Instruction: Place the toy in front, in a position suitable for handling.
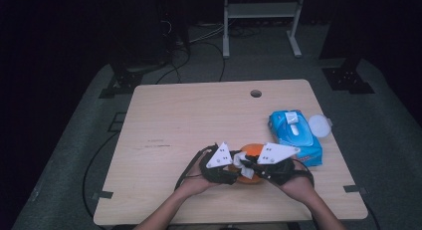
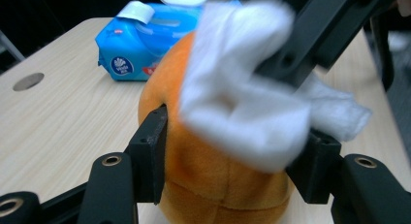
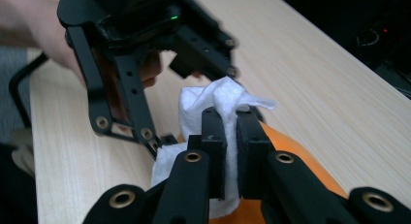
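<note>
Two grippers meet at the table's (image 1: 164,110) near edge over an orange plush ball (image 2: 213,180). Left gripper (image 2: 232,151) clamps the ball's sides; right gripper (image 3: 231,136) pinches a white wipe (image 2: 242,103) laid on the ball. Wipe blurred, hides the ball's top. Blue wipes pack (image 1: 294,135) sits just right, partly cut off in the left gripper view.

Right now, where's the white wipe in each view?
High view: white wipe low centre, between the two grippers, over the orange plush toy.
Left gripper view: wipe upper centre, draped on the toy, pinched by the right gripper entering from top right.
Right gripper view: wipe centre, clamped in the right gripper.
Shared landmark: the orange plush toy under the wipe.
</note>
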Demonstrator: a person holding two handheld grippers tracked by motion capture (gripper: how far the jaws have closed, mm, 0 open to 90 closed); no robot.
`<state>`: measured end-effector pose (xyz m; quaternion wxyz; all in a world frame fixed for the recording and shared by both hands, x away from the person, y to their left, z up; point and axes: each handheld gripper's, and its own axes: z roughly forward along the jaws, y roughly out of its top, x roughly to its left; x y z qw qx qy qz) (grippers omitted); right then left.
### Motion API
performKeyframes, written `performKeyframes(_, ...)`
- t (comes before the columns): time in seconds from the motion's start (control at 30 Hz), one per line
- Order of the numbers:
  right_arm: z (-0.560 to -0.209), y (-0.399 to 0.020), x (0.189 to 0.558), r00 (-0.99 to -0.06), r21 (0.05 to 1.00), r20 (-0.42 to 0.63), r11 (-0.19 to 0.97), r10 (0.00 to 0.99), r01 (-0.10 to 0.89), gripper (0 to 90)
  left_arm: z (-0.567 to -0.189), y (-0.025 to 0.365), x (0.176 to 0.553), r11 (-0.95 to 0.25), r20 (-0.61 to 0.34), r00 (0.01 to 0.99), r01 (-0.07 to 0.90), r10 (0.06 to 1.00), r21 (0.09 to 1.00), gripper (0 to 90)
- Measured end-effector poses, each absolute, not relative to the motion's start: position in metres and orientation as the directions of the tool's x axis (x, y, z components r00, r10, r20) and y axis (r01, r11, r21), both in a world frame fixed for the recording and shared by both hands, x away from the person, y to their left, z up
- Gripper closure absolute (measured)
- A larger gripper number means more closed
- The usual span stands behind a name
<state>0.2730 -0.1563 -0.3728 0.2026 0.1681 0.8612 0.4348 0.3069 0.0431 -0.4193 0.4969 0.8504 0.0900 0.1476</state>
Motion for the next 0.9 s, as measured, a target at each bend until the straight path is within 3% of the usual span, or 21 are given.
performKeyframes(0.13,-0.375,-0.157,0.276,-0.856,0.812,-0.205,0.571,0.475,0.123,83.3,-0.423,0.048,0.307,-0.513,0.194,0.939,-0.022,0.284,0.858,41.0)
performKeyframes(0.33,-0.374,-0.192,0.289,-0.803,0.820,-0.181,0.538,0.568,0.196,83.3,-0.426,0.056,0.312,-0.518,0.190,0.943,-0.023,0.272,0.855,39.4)
performKeyframes(0.4,-0.378,-0.200,0.293,-0.800,0.827,-0.151,0.517,0.581,0.220,83.4,-0.427,0.053,0.315,-0.497,0.132,0.951,0.026,0.280,0.867,31.6)
performKeyframes(0.47,-0.380,-0.197,0.292,-0.801,0.823,-0.154,0.523,0.579,0.221,83.4,-0.426,0.050,0.319,-0.482,0.052,0.952,0.104,0.301,0.870,18.0)
performKeyframes(0.53,-0.381,-0.188,0.289,-0.811,0.820,-0.162,0.535,0.562,0.206,83.4,-0.425,0.050,0.320,-0.462,0.014,0.954,0.132,0.299,0.877,13.9)
performKeyframes(0.7,-0.381,-0.166,0.280,-0.847,0.808,-0.191,0.569,0.497,0.151,83.3,-0.428,0.054,0.317,-0.491,0.080,0.954,0.077,0.290,0.868,27.5)
performKeyframes(0.9,-0.381,-0.187,0.289,-0.813,0.816,-0.169,0.541,0.557,0.202,83.3,-0.430,0.070,0.325,-0.473,0.071,0.951,0.084,0.300,0.877,36.3)
